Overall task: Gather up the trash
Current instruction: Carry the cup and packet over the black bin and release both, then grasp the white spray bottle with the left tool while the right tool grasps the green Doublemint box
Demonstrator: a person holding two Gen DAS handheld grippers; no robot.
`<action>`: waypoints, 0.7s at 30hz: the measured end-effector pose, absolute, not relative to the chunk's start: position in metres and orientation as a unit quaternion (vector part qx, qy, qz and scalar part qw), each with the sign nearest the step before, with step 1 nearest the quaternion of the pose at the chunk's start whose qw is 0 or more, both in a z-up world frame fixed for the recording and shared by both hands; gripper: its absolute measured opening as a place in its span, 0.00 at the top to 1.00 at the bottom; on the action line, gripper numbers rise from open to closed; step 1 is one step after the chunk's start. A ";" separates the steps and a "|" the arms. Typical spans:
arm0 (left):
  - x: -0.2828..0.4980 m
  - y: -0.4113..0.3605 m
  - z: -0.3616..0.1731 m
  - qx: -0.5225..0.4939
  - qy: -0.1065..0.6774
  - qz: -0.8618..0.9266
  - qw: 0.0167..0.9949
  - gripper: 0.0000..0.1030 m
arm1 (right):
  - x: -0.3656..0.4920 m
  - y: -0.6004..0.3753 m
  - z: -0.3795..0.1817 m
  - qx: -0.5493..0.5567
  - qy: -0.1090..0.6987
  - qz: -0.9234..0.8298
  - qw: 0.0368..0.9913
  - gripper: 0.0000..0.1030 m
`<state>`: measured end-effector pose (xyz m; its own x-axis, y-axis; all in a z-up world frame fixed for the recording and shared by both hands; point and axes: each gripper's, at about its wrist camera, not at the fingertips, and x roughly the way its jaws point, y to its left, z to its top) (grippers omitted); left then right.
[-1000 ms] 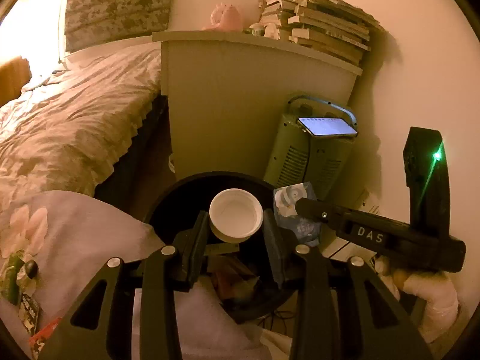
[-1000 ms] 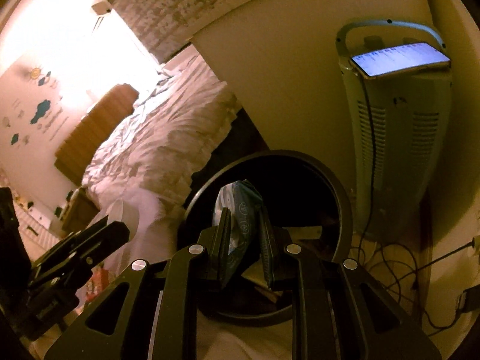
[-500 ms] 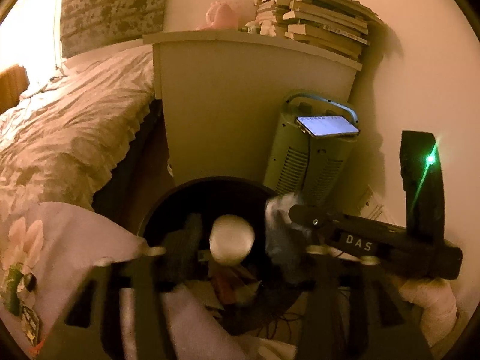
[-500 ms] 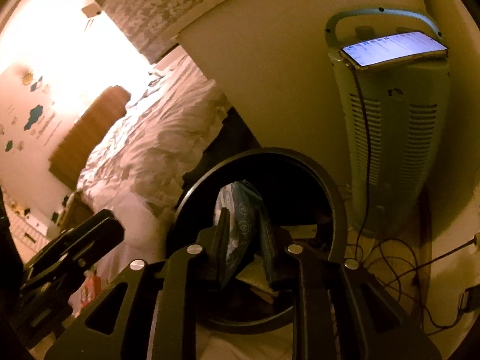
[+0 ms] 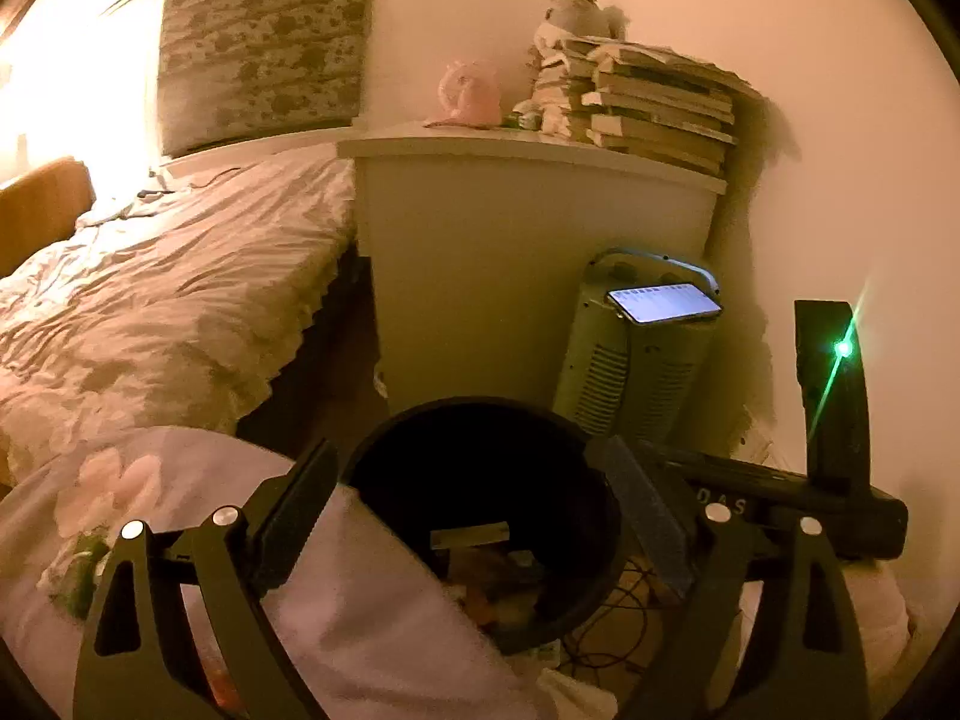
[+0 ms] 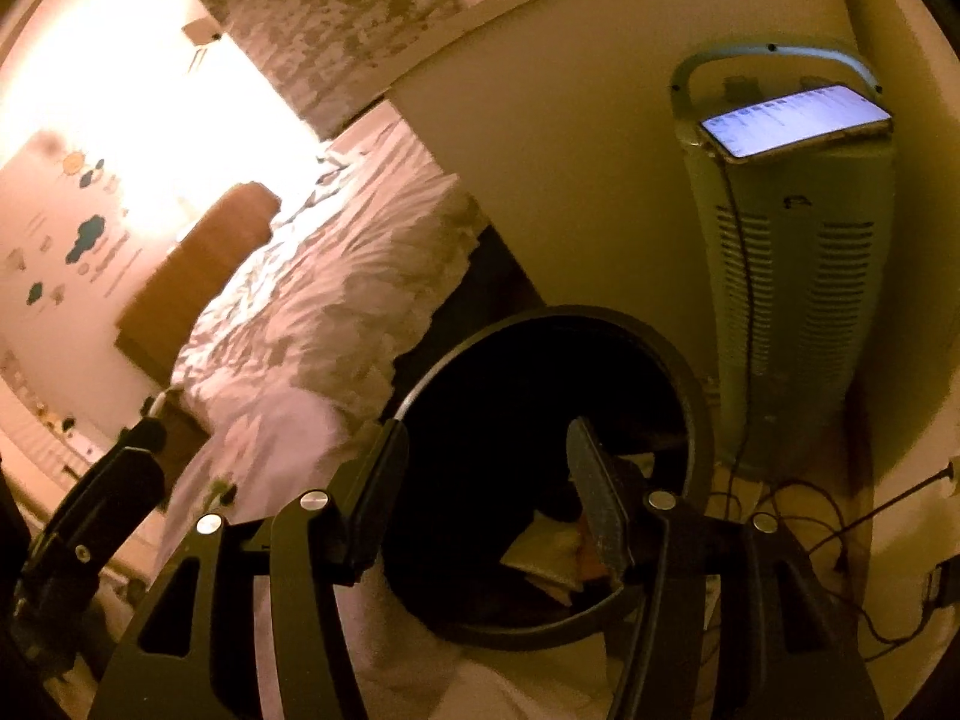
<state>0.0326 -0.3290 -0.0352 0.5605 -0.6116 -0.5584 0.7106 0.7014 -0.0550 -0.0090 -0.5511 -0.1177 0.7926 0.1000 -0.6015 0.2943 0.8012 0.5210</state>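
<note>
Left wrist view, "DAS" lettering on right gripper, both jaws just released, empty, over black bin.

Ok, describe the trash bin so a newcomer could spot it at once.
Start at the white cabinet beside the bed. On the floor in front of it, left of the pale green heater with a lit phone on top, stands the trash bin. It is the only round, black, open-topped container there, with litter visible inside.
</note>
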 end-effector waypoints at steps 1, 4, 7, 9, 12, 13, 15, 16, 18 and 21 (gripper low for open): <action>0.033 -0.324 -0.034 0.086 0.279 -0.373 0.881 0.13 | -0.008 -0.547 -0.117 0.309 0.318 -0.051 0.895 0.43; 0.034 -0.306 -0.032 0.077 0.279 -0.362 0.886 0.13 | -0.004 -0.533 -0.113 0.305 0.320 -0.038 0.896 0.37; 0.038 -0.284 -0.034 0.069 0.282 -0.346 0.892 0.12 | 0.005 -0.514 -0.109 0.296 0.327 -0.016 0.897 0.37; 0.043 -0.264 -0.039 0.062 0.288 -0.329 0.897 0.12 | 0.012 -0.498 -0.105 0.285 0.333 -0.001 0.899 0.35; 0.055 -0.232 -0.049 0.047 0.302 -0.302 0.903 0.12 | 0.024 -0.474 -0.100 0.270 0.341 0.026 0.900 0.34; 0.061 -0.216 -0.053 0.040 0.308 -0.289 0.906 0.12 | 0.029 -0.464 -0.099 0.263 0.345 0.036 0.901 0.34; 0.070 -0.193 -0.059 0.030 0.316 -0.270 0.909 0.12 | 0.038 -0.446 -0.096 0.250 0.352 0.053 0.901 0.34; 0.075 -0.182 -0.061 0.025 0.320 -0.260 0.911 0.12 | 0.043 -0.437 -0.095 0.245 0.355 0.062 0.900 0.34; 0.088 -0.152 -0.068 0.016 0.326 -0.233 0.916 0.12 | 0.052 -0.418 -0.094 0.233 0.362 0.079 0.899 0.34; 0.105 -0.120 -0.077 0.014 0.337 -0.207 0.919 0.13 | 0.065 -0.390 -0.091 0.213 0.374 0.108 0.896 0.34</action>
<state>0.1054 -0.1198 -0.0772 0.6877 -0.3700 -0.6246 0.3887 0.9143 -0.1137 0.0653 -0.3905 -0.0913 0.6973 0.3530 -0.6239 -0.0340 0.8856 0.4632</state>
